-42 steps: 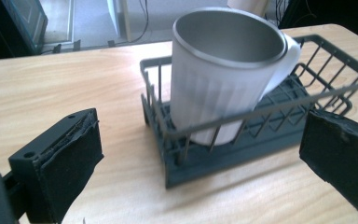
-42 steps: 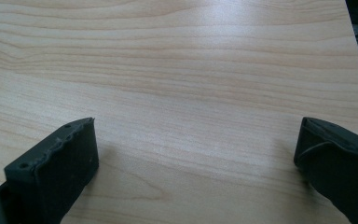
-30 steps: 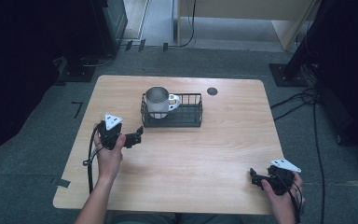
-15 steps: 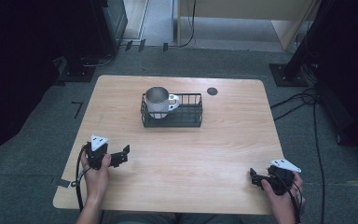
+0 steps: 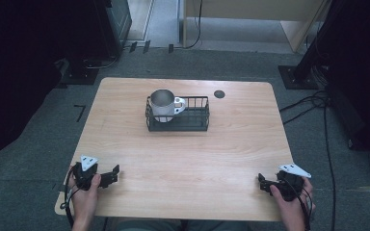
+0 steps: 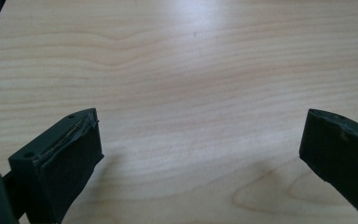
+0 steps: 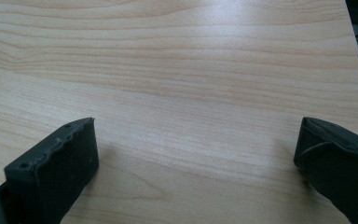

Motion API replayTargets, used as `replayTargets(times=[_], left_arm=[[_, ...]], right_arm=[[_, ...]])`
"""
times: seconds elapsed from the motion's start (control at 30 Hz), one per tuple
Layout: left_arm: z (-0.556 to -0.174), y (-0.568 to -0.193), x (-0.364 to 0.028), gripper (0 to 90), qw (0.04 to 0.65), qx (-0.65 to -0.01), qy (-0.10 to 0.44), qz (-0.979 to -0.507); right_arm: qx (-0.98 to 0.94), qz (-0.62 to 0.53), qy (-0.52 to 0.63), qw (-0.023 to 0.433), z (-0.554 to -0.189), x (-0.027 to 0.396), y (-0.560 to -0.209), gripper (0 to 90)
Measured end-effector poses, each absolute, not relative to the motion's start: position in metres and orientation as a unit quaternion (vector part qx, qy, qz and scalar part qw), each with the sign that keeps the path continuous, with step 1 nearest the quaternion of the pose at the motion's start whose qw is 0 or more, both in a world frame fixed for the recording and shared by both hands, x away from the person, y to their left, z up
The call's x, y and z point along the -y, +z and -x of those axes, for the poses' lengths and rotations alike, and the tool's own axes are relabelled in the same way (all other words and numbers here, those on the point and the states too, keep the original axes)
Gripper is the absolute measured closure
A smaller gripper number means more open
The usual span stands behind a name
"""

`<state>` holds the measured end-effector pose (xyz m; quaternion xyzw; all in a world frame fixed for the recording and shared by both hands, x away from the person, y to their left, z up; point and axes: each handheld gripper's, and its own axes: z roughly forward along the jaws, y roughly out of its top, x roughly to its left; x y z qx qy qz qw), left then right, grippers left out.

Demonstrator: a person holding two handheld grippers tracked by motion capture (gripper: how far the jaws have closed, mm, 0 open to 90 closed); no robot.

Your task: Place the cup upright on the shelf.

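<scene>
- Left gripper (image 5: 112, 176) low at near left table (image 5: 231, 159) corner, jaws spread wide, holding nothing.
- Right gripper (image 5: 264, 183) likewise wide and empty at near right corner.
- Far ahead, between both: metal mug (image 5: 163, 105) upright in left end of black wire basket (image 5: 192, 122).

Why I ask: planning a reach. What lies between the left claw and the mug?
Bare tabletop, then the basket wall, since the mug stands inside it, seen in the high view. Left claw holds nothing.
</scene>
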<state>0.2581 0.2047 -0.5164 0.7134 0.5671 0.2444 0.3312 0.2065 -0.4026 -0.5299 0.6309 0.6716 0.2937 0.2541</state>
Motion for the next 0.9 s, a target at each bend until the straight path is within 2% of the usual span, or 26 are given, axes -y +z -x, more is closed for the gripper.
replayTargets(times=[0.3,0.47,0.9], left_arm=[[-0.250,-0.519,-0.217,0.0,0.281,-0.554,0.256,-0.741],[-0.252,-0.520,-0.220,0.0,0.289,-0.559,0.231,-0.742],[-0.251,-0.520,-0.218,0.0,0.286,-0.576,0.238,-0.728]], right_arm=[[-0.672,-0.631,0.294,0.254,-0.206,0.403,-0.530,0.0],[-0.672,-0.631,0.294,0.254,-0.206,0.403,-0.530,0.0],[-0.672,-0.631,0.294,0.254,-0.206,0.403,-0.530,0.0]])
